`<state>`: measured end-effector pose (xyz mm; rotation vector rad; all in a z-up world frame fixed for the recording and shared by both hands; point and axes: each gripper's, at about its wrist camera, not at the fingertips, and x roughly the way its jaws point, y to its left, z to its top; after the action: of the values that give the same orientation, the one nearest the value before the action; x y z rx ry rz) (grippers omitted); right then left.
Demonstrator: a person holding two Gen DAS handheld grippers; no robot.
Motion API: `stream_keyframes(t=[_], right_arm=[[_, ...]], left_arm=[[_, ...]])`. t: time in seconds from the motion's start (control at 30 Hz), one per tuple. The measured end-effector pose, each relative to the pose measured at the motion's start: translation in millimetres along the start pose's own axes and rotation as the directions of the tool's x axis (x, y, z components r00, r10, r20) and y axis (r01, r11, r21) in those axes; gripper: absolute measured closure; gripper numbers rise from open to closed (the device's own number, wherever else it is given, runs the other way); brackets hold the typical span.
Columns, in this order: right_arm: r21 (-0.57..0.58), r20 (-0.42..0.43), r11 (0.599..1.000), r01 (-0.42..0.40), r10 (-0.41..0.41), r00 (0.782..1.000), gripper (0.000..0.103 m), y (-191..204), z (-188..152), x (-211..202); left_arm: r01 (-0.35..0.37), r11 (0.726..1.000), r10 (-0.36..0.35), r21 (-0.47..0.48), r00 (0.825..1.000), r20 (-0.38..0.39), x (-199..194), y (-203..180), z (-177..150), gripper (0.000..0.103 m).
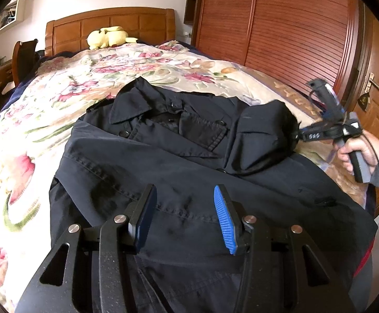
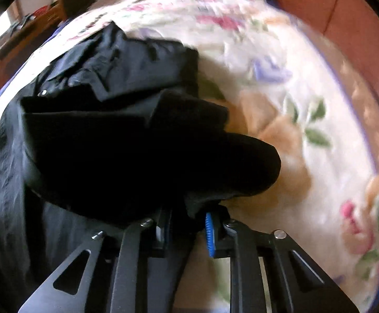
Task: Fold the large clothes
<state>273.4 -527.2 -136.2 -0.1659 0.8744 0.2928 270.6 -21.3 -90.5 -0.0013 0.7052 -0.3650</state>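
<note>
One dark coat (image 1: pixel 189 161) lies face-up on the floral bedspread (image 1: pixel 59 99), collar toward the wooden headboard (image 1: pixel 111 26) and hem toward the foot of the bed. Its right sleeve (image 1: pixel 262 135) is bunched and lifted over the chest, on the wardrobe (image 1: pixel 280 26) side of the collar.

The right gripper (image 2: pixel 187 224) is clenched on a fold of that sleeve; in the right wrist view dark cloth fills the narrow gap between the pads, though blur hides how much of it is caught. The left gripper (image 1: pixel 185 216) hangs released just above the coat's lower front, jaws half apart with nothing between them, so nothing pins the body.

Several things could go wrong from here, as I judge it. The bite looks to be near the fingertips and on a thick wad; a quick pull toward the collar could let the sleeve slip out and flop back off the coat's edge. With the body unpinned, dragging the sleeve may slide the whole coat across the smooth bedspread and skew the lapels. The wad could also land as a lump, leaving the fold uneven. A plush toy (image 1: pixel 108 37) by the headboard sits well apart from the coat.
</note>
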Motion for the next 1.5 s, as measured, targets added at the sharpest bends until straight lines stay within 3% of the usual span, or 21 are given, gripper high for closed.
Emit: stream_keyframes(t=[0.33, 0.6, 0.73, 0.87, 1.07, 1.27, 1.5], right_arm=[[-0.134, 0.213, 0.988, -0.076, 0.104, 0.971, 0.085, 73, 22, -100], [-0.282, 0.223, 0.946, -0.159, 0.226, 0.948, 0.083, 161, 1, -130], [-0.305, 0.201, 0.938, -0.165, 0.233, 0.952, 0.075, 185, -7, -132], [-0.31, 0.209, 0.934, -0.178, 0.25, 0.945, 0.052, 190, -9, -142], [-0.324, 0.247, 0.938, -0.127, 0.213, 0.945, 0.045, 170, -34, -159], [-0.264, 0.176, 0.963, -0.055, 0.104, 0.979, 0.045, 150, -68, -118], [-0.134, 0.069, 0.989, -0.059, 0.069, 0.995, 0.045, 131, -105, -40]], left_arm=[[-0.042, 0.998, 0.045, -0.039, 0.997, 0.057, -30, 27, 6, 0.056], [-0.071, 0.995, 0.078, -0.073, 0.992, 0.096, -52, 48, 9, 0.056], [-0.076, 0.994, 0.083, -0.074, 0.991, 0.106, -56, 52, 8, 0.056], [-0.08, 0.994, 0.088, -0.081, 0.99, 0.106, -56, 56, 9, 0.056], [-0.081, 0.994, 0.089, -0.078, 0.991, 0.104, -55, 55, 7, 0.056], [-0.075, 0.995, 0.08, -0.063, 0.993, 0.083, -45, 53, 4, 0.056], [-0.083, 0.996, 0.084, -0.039, 0.996, 0.023, -25, 46, -7, 0.053]])
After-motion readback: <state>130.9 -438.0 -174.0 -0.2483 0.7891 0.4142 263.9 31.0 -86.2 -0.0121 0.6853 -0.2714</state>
